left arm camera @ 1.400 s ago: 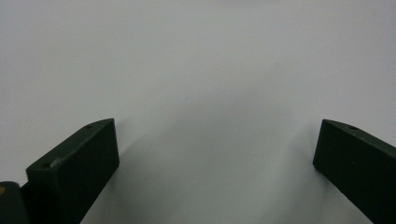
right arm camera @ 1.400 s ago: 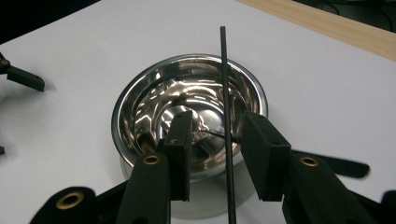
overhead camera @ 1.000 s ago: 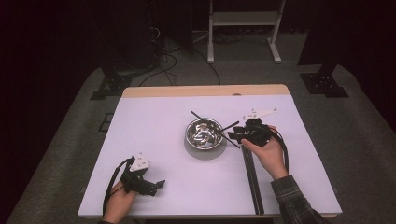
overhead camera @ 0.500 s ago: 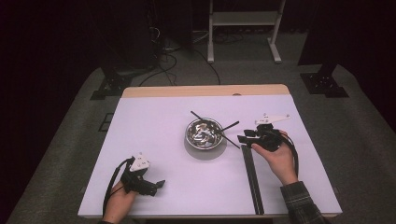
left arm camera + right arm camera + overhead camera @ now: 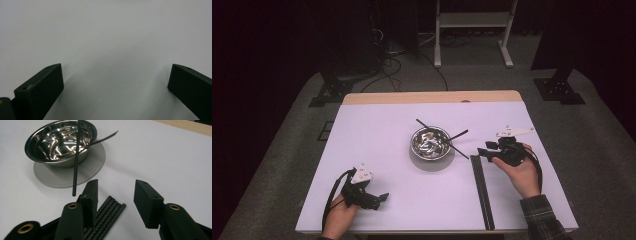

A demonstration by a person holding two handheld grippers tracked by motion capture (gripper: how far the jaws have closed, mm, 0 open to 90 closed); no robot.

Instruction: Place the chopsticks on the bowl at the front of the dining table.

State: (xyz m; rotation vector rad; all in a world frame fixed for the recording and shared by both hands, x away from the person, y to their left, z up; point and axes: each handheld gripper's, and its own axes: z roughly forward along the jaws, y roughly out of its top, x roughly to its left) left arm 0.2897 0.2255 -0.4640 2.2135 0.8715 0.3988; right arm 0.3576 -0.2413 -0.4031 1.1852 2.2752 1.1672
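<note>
A dark room with stands and cables on a grey floor surrounds a white-topped bench (image 5: 377,150). Near its middle a shiny steel bowl (image 5: 430,142) sits on a round grey mat (image 5: 53,178), and two thin black sticks (image 5: 447,141) lie crossed over the bowl's rim, one end jutting out towards the right tongs. Just right of the bowl a bundle of long black rods (image 5: 482,192) lies flat, running towards the person's edge of the bench. The right tongs (image 5: 481,153), held in the right hand (image 5: 521,170), hover over the far end of that bundle; their jaws have just been opening and now stand about half apart with nothing between them, the rod ends showing below the gap in the right gripper view. The left tongs (image 5: 383,198) rest low near the front left of the bench in the left hand (image 5: 339,215), jaws wide over bare white surface, well apart from the bowl.
</note>
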